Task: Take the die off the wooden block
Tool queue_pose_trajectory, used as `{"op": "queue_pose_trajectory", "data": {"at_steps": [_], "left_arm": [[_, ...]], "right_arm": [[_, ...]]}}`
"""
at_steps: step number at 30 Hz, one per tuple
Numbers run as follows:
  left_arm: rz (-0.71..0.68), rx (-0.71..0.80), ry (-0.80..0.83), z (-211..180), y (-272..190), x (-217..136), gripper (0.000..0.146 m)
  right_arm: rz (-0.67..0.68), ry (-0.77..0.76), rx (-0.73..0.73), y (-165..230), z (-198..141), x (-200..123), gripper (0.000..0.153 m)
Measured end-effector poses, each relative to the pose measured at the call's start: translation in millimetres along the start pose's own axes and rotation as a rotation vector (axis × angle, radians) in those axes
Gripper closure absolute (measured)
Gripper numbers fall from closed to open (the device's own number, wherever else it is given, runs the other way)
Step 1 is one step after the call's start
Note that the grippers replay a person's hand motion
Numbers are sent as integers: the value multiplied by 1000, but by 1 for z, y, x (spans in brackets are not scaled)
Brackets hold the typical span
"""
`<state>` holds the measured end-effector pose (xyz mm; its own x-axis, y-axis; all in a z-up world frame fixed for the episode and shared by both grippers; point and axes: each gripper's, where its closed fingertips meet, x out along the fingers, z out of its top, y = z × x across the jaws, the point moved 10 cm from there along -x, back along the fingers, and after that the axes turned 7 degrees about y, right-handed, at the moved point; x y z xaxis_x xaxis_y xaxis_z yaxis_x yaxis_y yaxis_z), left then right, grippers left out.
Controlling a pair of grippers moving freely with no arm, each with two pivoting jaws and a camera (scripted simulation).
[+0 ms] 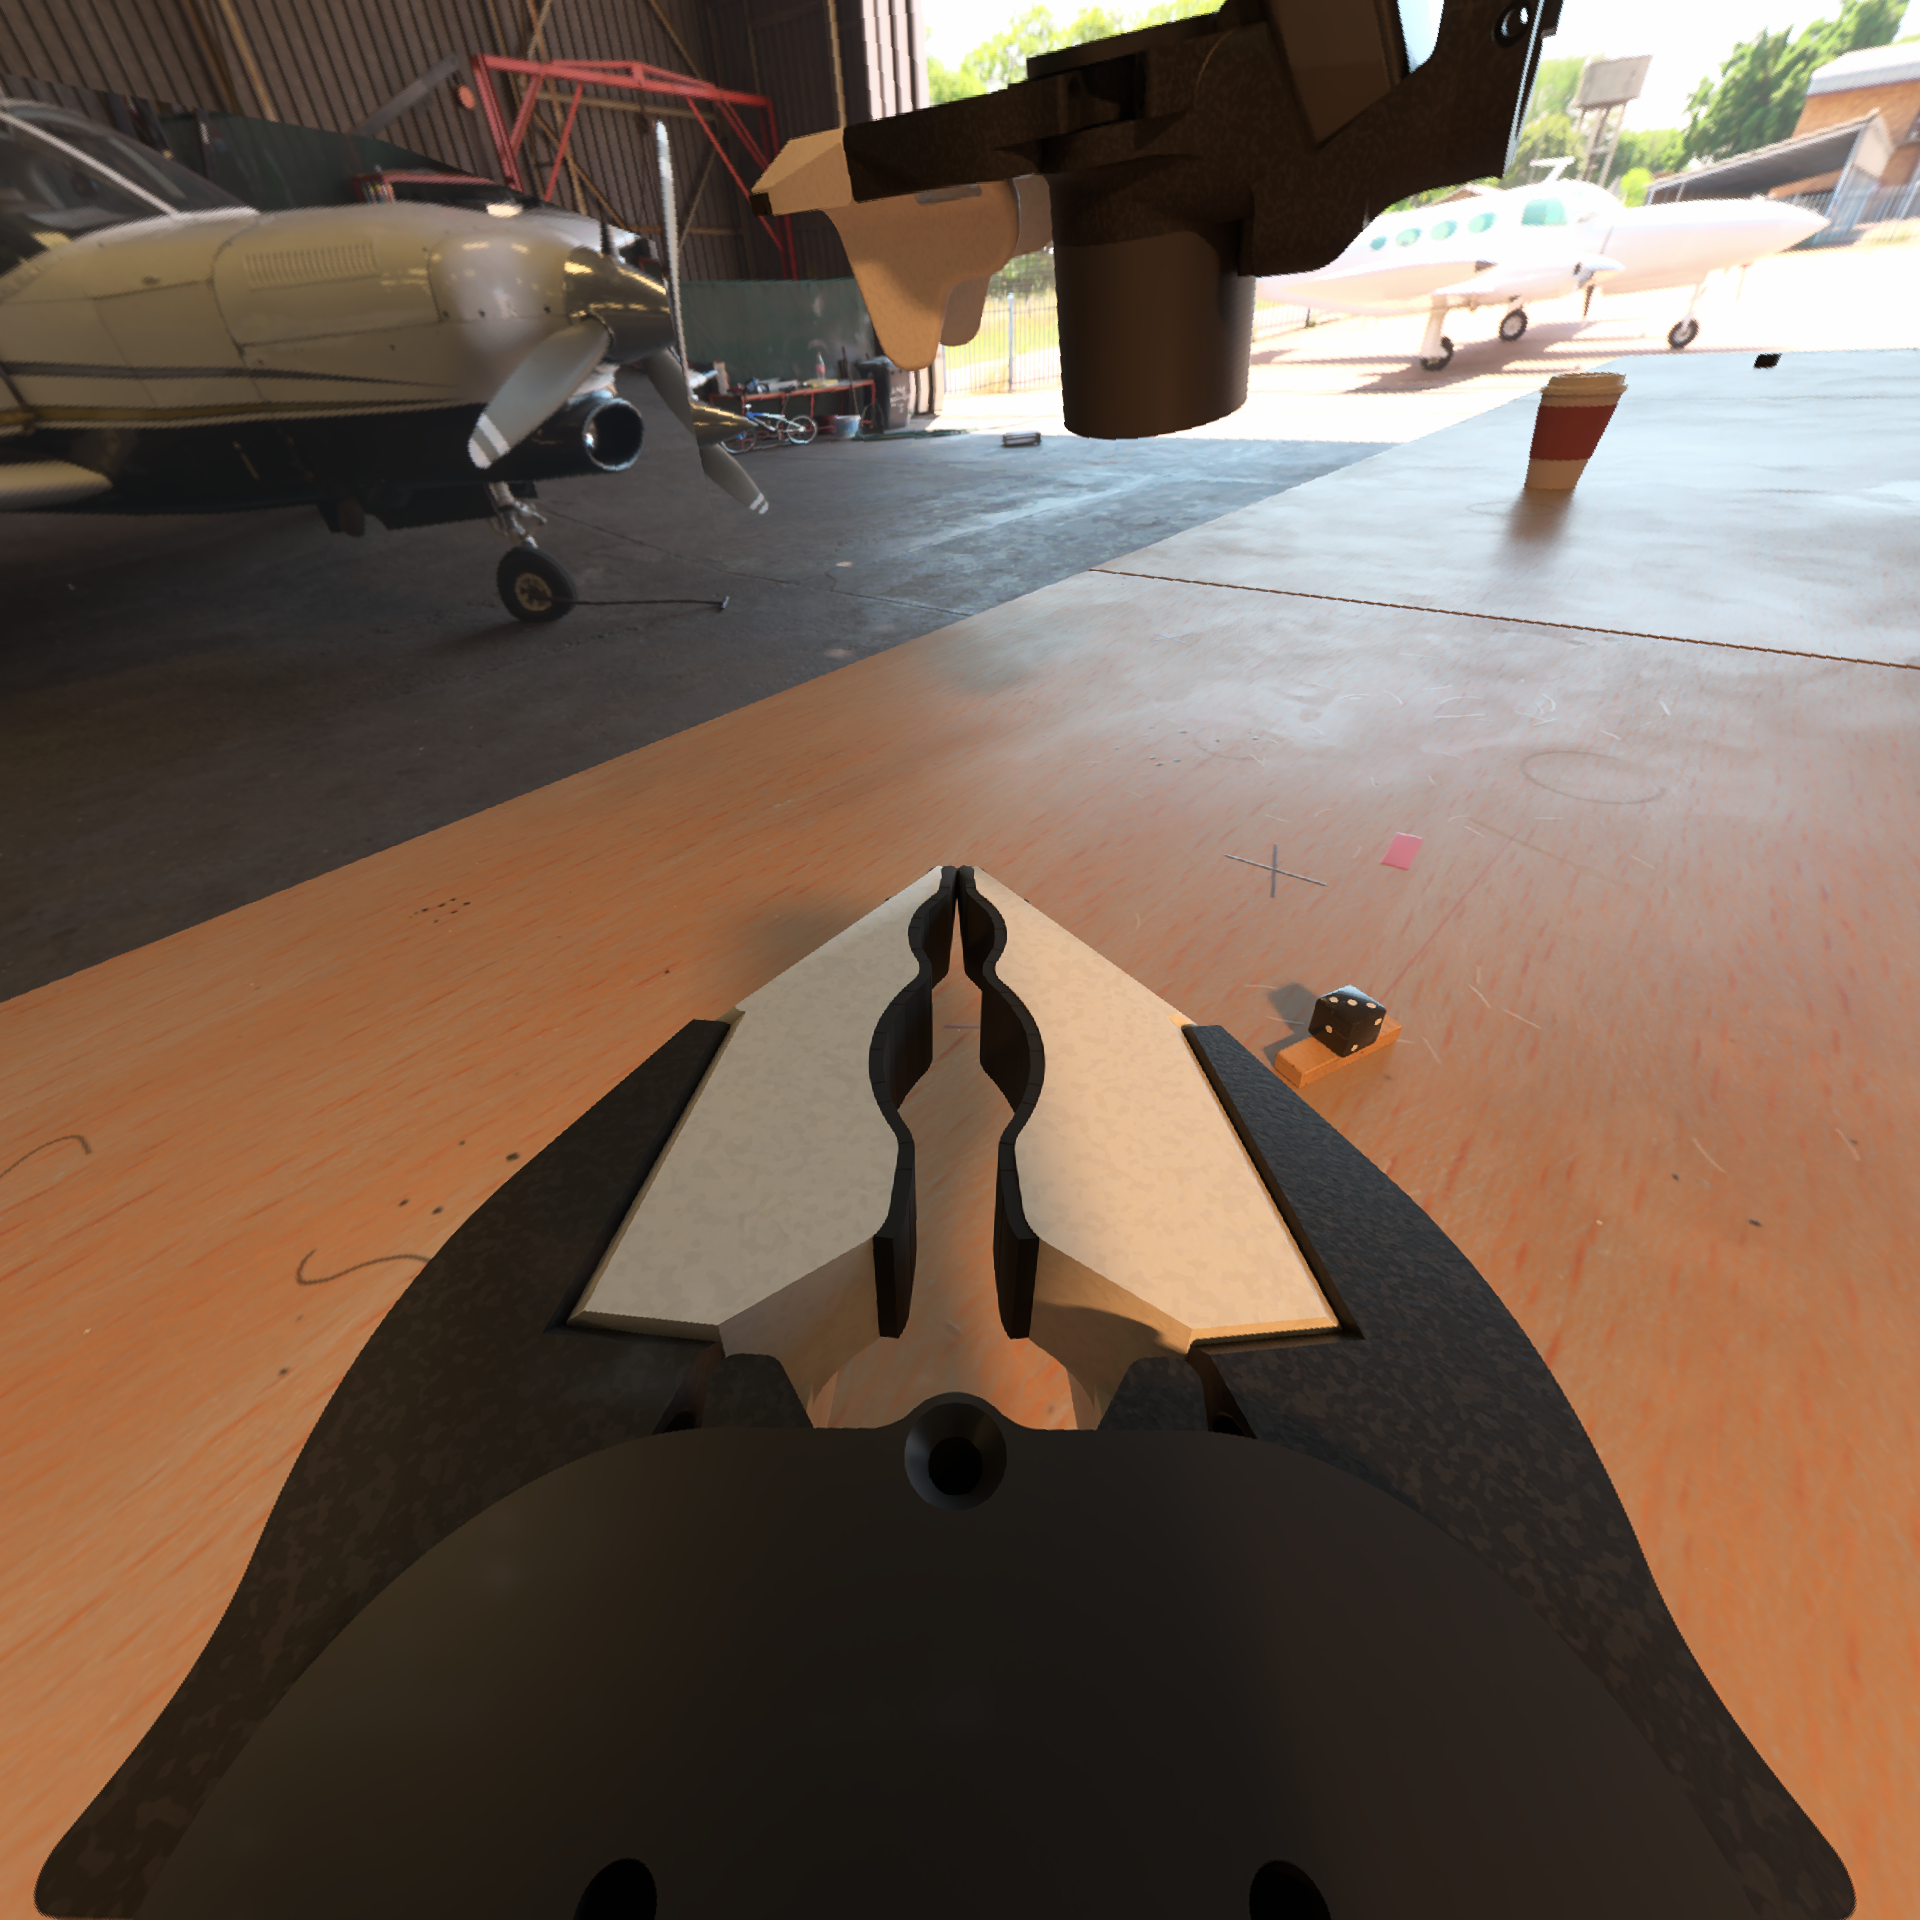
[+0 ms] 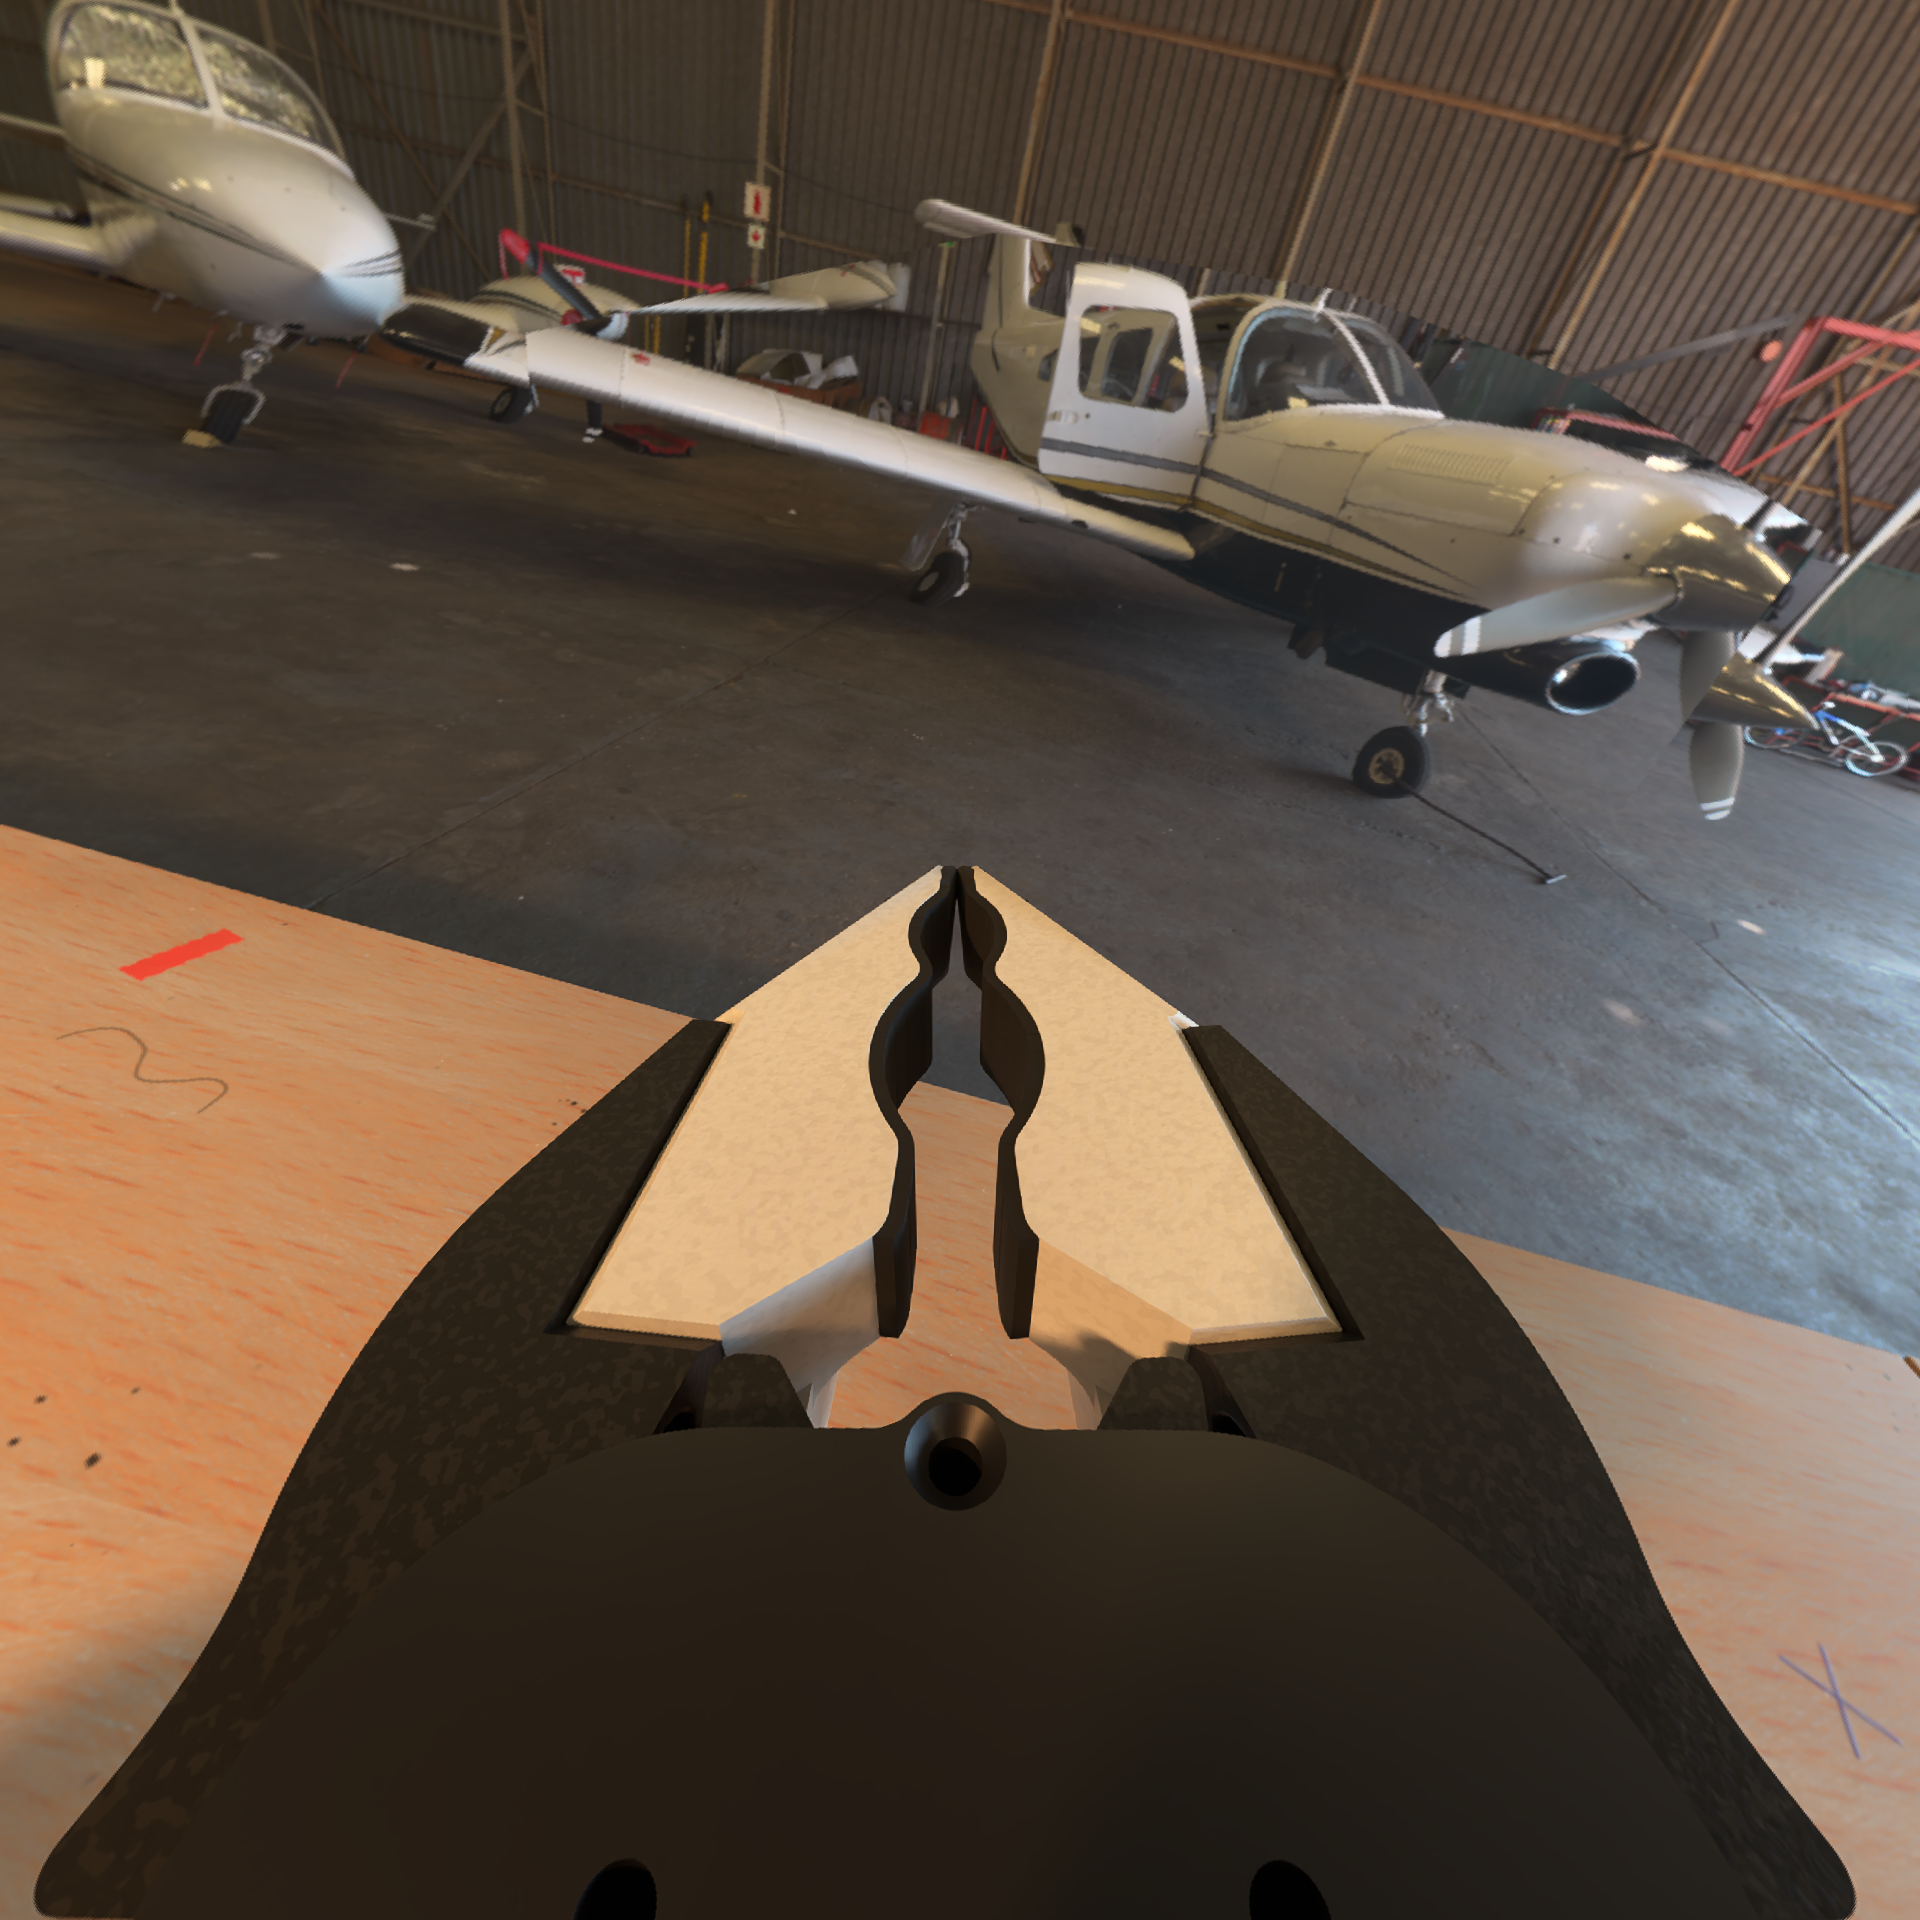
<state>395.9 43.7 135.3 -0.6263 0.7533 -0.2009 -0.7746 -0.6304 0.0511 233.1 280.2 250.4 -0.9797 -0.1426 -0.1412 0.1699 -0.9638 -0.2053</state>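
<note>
In the left wrist view, the black die [image 1: 1347, 1016] sat on the wooden block [image 1: 1334, 1051] at right of centre on the plywood table [image 1: 1558, 1351], just beside the left gripper [image 1: 956, 878], whose fingertips were pressed together, empty, like the right gripper's [image 2: 956, 878].

1. No writing could be read anywhere in either view.
2. The black die [image 1: 1347, 1016] showed white pips on its faces; their count was too small to tell.
3. Pen marks lay on the tabletop [image 1: 1558, 1195] — a thin cross [image 1: 1274, 871] in the left wrist view, a squiggle [image 2: 145, 1068] and a blue cross [image 2: 1839, 1712] in the right wrist view.
4. Small signs [image 2: 756, 214] hung on the hangar's back wall — too blurred to make out.
</note>
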Motion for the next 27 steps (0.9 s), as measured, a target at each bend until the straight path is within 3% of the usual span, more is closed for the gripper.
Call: {"op": "queue_pose_trajectory", "data": {"at_steps": [4,13,27], "left_arm": [[-4,-1,1,0,0,0,146],[-13,-5,10,-1,0,1,146],[-17,-16,15,-2,1,2,146]], "right_arm": [[63,-15,-55,-6,1,2,153],[353,-24,-44,-48,-3,10,153],[373,77,-112,-35,-19,5,153]]}}
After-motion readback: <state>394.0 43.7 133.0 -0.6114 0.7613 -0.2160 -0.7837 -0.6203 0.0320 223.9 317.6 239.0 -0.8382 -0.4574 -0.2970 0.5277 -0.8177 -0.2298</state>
